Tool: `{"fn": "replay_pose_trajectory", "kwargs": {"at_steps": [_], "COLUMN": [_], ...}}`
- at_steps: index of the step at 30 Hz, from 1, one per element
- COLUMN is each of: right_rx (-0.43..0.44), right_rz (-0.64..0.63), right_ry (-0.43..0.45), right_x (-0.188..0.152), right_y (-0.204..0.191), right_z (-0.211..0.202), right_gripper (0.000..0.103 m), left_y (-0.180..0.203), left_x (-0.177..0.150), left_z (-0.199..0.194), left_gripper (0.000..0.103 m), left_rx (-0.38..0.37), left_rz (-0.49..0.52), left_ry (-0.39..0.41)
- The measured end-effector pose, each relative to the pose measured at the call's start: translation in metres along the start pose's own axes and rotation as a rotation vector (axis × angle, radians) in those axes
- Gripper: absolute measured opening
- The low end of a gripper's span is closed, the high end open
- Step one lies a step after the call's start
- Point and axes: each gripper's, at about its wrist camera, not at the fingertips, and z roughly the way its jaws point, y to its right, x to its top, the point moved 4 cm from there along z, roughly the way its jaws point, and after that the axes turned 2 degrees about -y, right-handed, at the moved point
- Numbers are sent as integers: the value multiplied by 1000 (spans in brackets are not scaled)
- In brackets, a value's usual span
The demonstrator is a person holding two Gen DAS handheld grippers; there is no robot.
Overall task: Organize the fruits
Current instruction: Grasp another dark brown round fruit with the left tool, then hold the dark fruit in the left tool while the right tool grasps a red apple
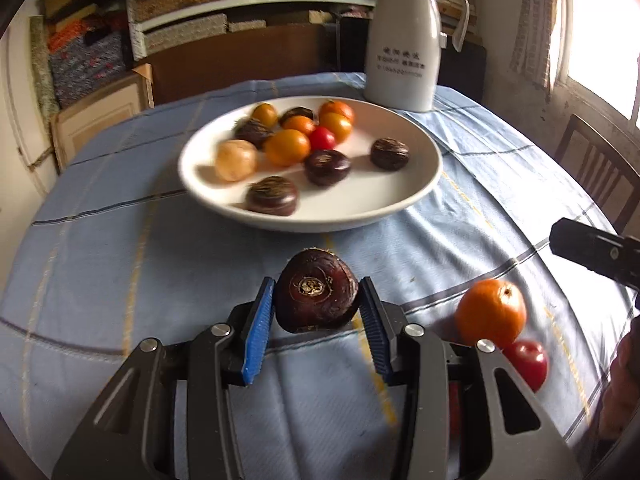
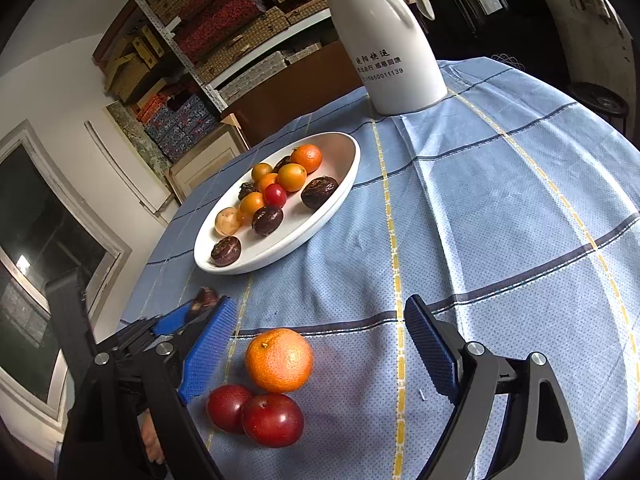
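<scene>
Carrier of text: tall white insulated jug with a grey lid and curved handle [image 2: 390,46], standing at the far side of the worktop, beyond the fruit plate.
Top line: four large dark Chinese characters, the last two seemingly 快运; the first two are unclear.
Second line: smaller Chinese characters, too small to read surely.
Bottom line: digits, about 15850011139.
Left wrist view: the same print on the jug [image 1: 402,62], blurred and unreadable.
</scene>
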Motion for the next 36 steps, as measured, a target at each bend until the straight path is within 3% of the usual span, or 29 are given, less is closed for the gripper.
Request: {"fn": "replay_pose_trajectory", "kwargs": {"at_steps": [5, 12, 17, 30, 36], "right_rx": [-3, 25, 12, 0, 3], "right_rz": [-100, -261, -284, -273, -245], "right_ry": [22, 5, -98, -205, -207], "right_x": [-11, -47, -63, -72, -71], "right_y": [-16, -43, -45, -46, -42], "right_z": [-10, -30, -21, -2, -1], "right_gripper": [87, 84, 51, 49, 38], "left_y": [-27, -28, -30, -20, -18], "left_x": [-12, -13, -13, -14, -13], "left_z": [-19, -24, -24, -21, -24], "left_gripper": [42, 42, 42, 42, 42], "left_rx": [9, -3, -5, -5, 2], "left_rz": [-91, -102, -112, -74, -63], "left_ry": [23, 37, 38, 27, 44]}}
